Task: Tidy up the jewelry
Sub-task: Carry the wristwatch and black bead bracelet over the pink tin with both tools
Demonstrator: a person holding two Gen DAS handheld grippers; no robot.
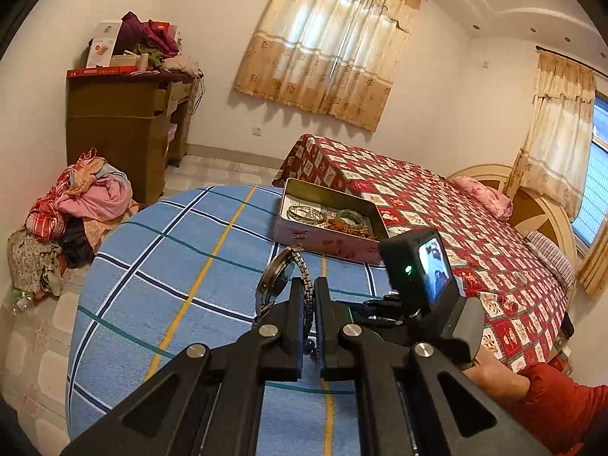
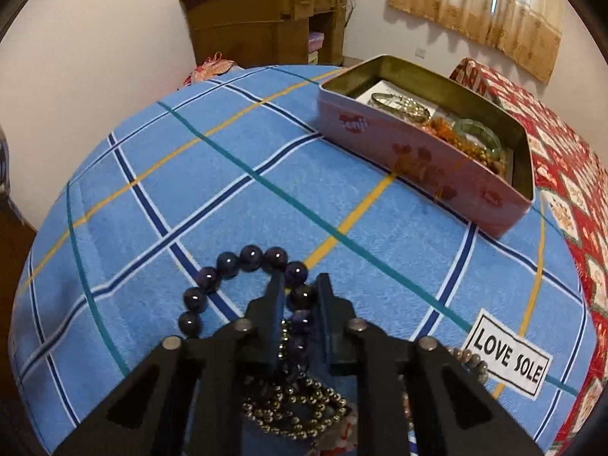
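My left gripper point(image 1: 309, 285) is shut on the metal band of a silver wristwatch point(image 1: 277, 279) and holds it above the blue plaid blanket point(image 1: 171, 266). The pink tin box point(image 1: 323, 241) beyond it holds several bracelets, among them a green bangle point(image 1: 351, 217). In the right wrist view my right gripper point(image 2: 300, 285) is shut on a bracelet of dark purple beads point(image 2: 235, 269) lying on the blanket. A pile of small metallic bead chains point(image 2: 296, 406) lies under the gripper. The tin point(image 2: 418, 159) stands ahead to the right.
A "LOVE SOLE" label point(image 2: 507, 353) is sewn on the blanket. A red patterned bed point(image 1: 456, 220) lies behind the tin. A clothes pile point(image 1: 72, 212) and a wooden desk point(image 1: 125, 133) stand at left. The right gripper's camera point(image 1: 421, 269) shows close by.
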